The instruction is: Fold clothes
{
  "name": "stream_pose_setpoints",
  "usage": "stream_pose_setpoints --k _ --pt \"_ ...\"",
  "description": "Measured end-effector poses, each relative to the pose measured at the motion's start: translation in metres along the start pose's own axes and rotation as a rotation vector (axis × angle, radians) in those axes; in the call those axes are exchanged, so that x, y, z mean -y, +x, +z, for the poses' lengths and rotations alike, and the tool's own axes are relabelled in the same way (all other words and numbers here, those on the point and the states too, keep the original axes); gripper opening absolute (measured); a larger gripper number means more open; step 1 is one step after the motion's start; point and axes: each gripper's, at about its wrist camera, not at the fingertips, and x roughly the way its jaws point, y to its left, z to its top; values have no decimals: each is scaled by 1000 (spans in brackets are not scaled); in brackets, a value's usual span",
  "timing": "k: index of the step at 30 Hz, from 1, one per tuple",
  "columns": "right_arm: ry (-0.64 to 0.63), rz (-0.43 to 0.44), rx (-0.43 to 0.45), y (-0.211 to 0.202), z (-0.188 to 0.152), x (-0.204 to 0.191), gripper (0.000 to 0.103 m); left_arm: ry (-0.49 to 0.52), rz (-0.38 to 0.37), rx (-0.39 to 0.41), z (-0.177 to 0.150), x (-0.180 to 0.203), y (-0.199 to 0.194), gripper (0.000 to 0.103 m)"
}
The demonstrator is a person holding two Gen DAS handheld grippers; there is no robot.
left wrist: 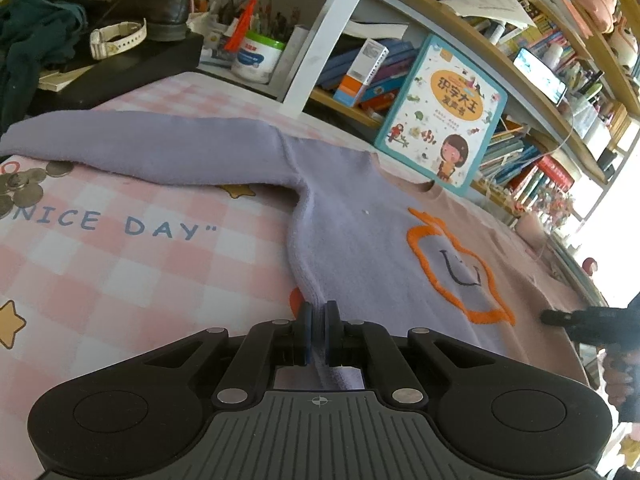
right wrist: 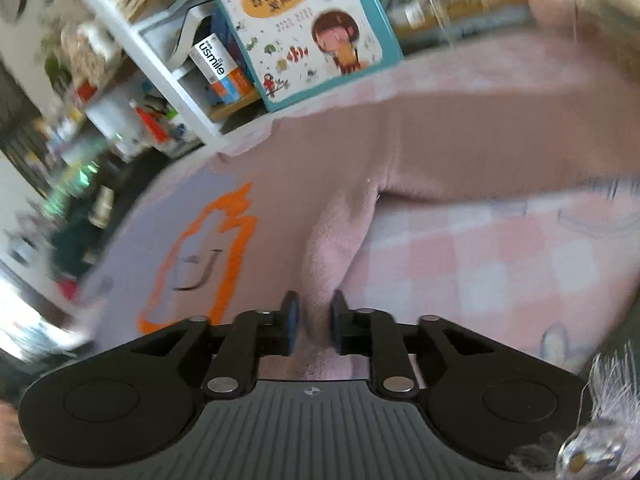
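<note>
A two-tone sweater (left wrist: 360, 216), lilac on one half and dusty pink on the other, lies spread on a pink checked cloth (left wrist: 120, 264). An orange outlined smiling shape (left wrist: 456, 268) marks its chest. My left gripper (left wrist: 319, 332) is shut on the lilac side seam near the hem. The lilac sleeve (left wrist: 140, 152) stretches away to the left. In the blurred right wrist view, my right gripper (right wrist: 314, 322) is shut on a raised fold of the pink side (right wrist: 340, 232) of the sweater. The pink sleeve (right wrist: 500, 148) runs off to the right. The right gripper's tip (left wrist: 560, 317) shows at the left view's right edge.
A children's picture book (left wrist: 440, 116) leans against crowded bookshelves (left wrist: 540, 80) just behind the sweater. Several coins (left wrist: 24, 188) lie on the cloth at the left. A dark garment (left wrist: 36, 36), a watch (left wrist: 116, 38) and a tin of pens (left wrist: 256, 56) sit at the back left.
</note>
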Motion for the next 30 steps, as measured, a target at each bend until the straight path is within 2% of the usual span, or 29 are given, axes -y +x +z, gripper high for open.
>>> stream_pose_setpoints --k 3,8,9,11,12,14,18,20,26,30 --pt "25 86 -44 -13 -6 2 41 -10 0 4 -1 -1 -1 5" --pt "-3 50 -61 -33 -23 -4 42 -23 0 1 0 -2 -1 5" --pt "-5 45 -62 -35 -27 -7 42 -27 -2 -2 1 -3 -1 5" --pt "-38 29 -64 -36 -35 -15 27 -27 -12 -2 1 -4 -2 5" --pt "-57 20 -66 -37 -40 -19 16 -19 -15 0 1 -3 -4 5" --pt "-122 -40 -37 -40 -47 -32 12 5 -19 11 1 0 -7 5" --pt "-216 -134 36 -44 -59 -54 12 36 -18 40 4 3 -12 4" --pt "-246 -178 44 -41 -65 -59 12 13 -17 37 4 -2 -9 4" --pt "-273 -218 62 -31 -74 -61 13 -26 -8 30 3 -14 -3 4" --pt "-324 -269 86 -28 -79 -68 19 -26 -1 24 2 -14 -1 4"
